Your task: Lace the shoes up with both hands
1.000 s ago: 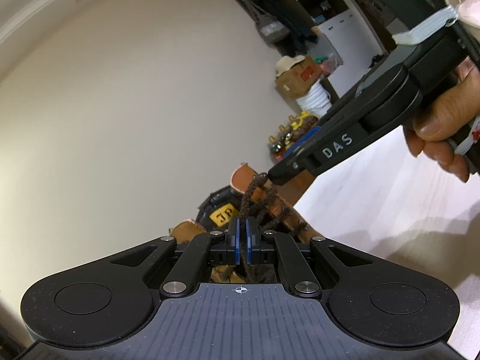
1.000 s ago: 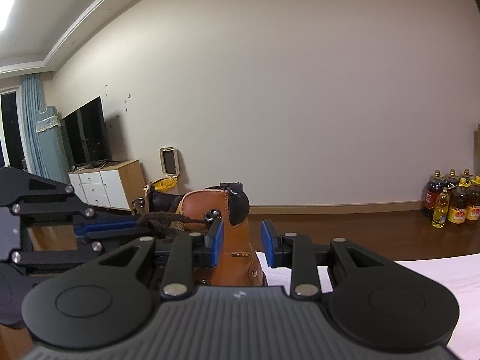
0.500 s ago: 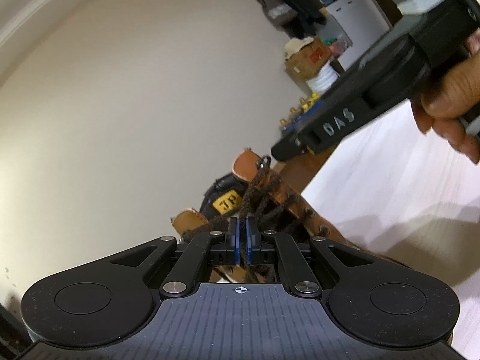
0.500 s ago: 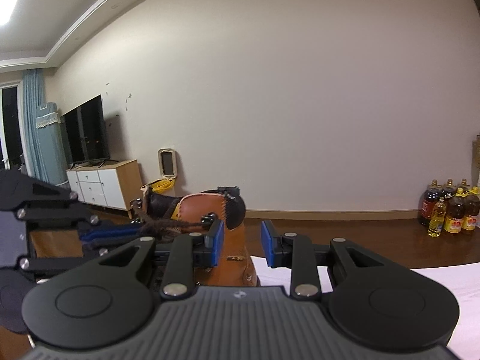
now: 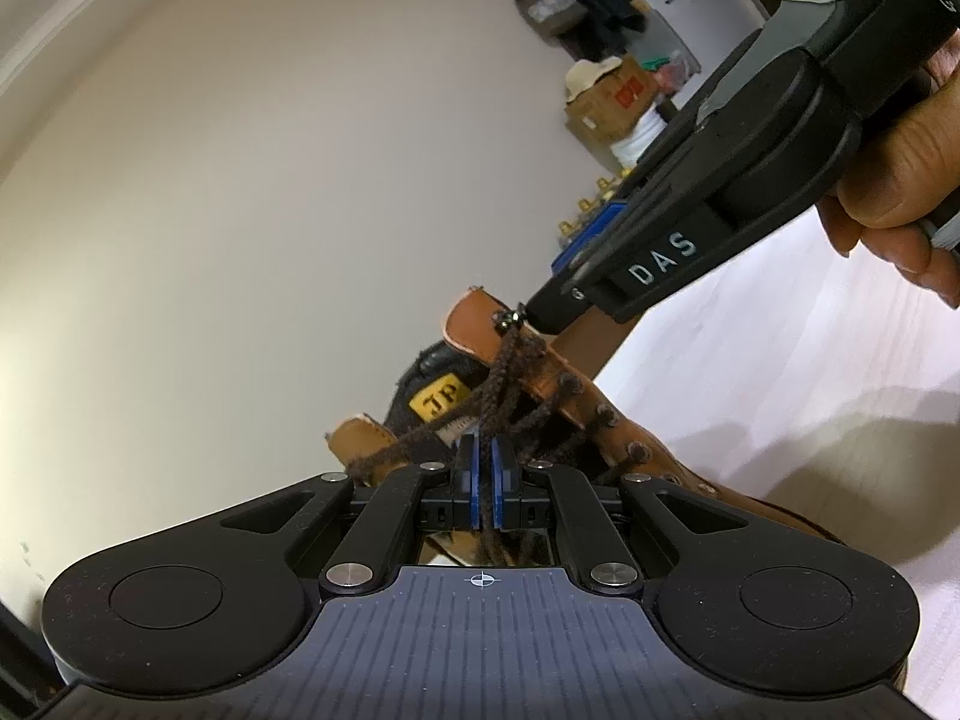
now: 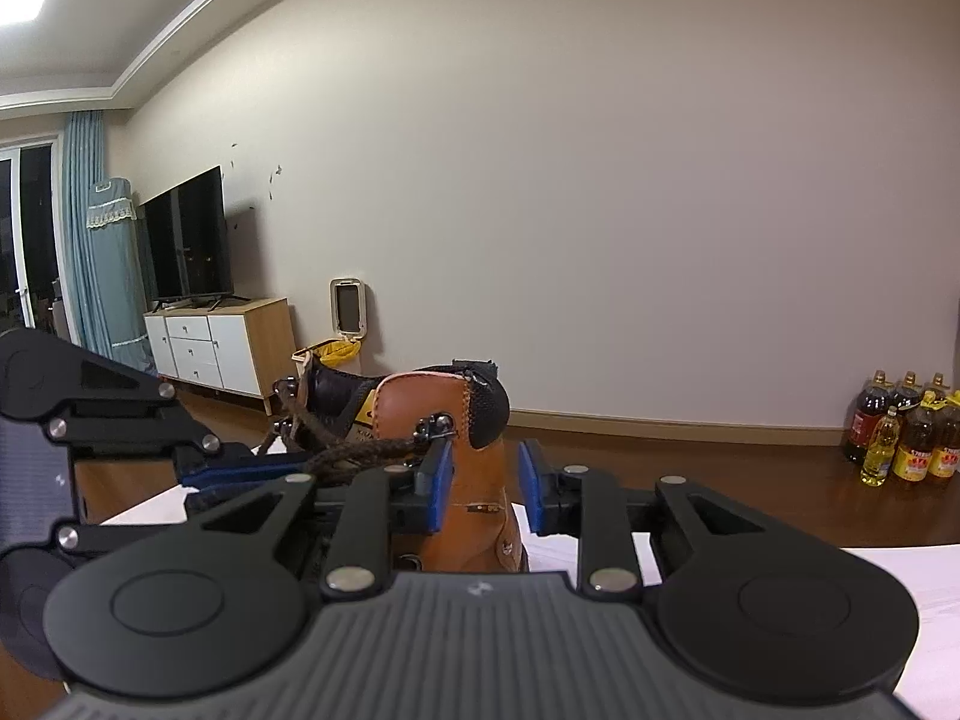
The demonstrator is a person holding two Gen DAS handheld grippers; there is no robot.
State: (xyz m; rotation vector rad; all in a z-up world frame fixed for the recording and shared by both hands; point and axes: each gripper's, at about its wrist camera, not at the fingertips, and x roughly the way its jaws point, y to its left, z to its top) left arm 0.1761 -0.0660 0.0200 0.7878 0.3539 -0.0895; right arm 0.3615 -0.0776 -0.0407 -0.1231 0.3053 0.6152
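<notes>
Centrally, a tan boot (image 6: 474,456) stood on the white table (image 5: 780,396), its brown lace (image 5: 501,378) clamped in the left gripper (image 5: 485,461). Right gripper (image 6: 483,477) gaped near the top hook (image 6: 435,425); slack could unhook the lace.

Left gripper (image 5: 485,468) pinches the dark lace (image 5: 501,384). Right gripper (image 5: 543,315) tip sits at the boot (image 5: 612,420)'s top hook.

One brown boot (image 6: 474,480) stands on the desk (image 5: 780,420). One dark lace (image 5: 498,396) runs through it. Two grippers, left gripper (image 5: 485,468) and right gripper (image 6: 483,480), are visible.
</notes>
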